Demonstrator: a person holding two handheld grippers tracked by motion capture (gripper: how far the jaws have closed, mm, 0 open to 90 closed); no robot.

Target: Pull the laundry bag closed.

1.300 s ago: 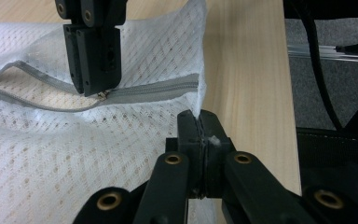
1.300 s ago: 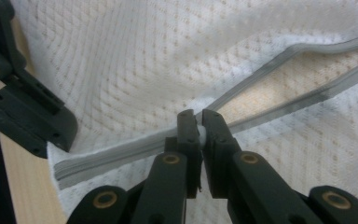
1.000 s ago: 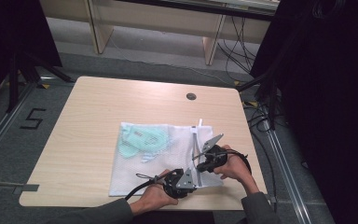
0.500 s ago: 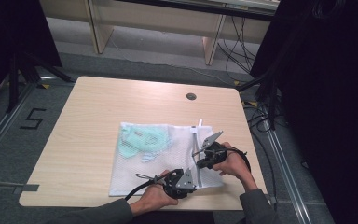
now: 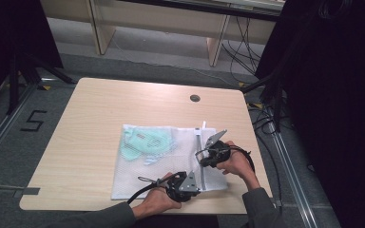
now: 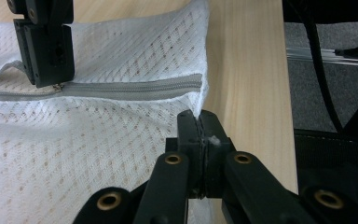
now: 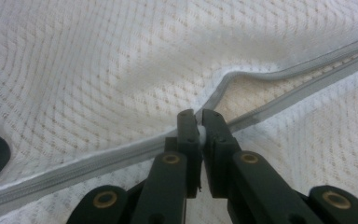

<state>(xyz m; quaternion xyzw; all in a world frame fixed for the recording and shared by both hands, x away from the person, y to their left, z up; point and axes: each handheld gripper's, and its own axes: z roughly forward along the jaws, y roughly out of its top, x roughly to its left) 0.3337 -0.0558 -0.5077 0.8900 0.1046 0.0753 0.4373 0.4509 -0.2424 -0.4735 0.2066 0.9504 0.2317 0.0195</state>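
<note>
fingers (image 6: 213, 135) of the left gripper (image 5: 184, 183) were pressed together on the near corner of one white mesh laundry bag (image 5: 138, 178), pinching the fabric just past the closed end of its grey zipper (image 6: 130, 87). the right gripper (image 5: 209, 154) stood farther along that same zipper, its two fingers (image 7: 216, 126) closed on the slider, or the pull; it was too hidden to tell which. behind them the zipper lay shut in a single grey line, and ahead of them its two tapes spread apart into an open gap.

one bag lay flat on the table (image 5: 100, 118), toward the near right part of the top, with its zipper side running along the bag's right edge. through the mesh showed a pale green bundle (image 5: 145, 144) in the far left part of the bag; how many pieces made it up could not be told. two hands held the two grippers, one each, the right hand (image 5: 237, 161) resting on the table beside the bag and the left hand (image 5: 154, 202) at the near edge. one round grommet hole (image 5: 195, 98) sat in the table well beyond the bag.
</note>
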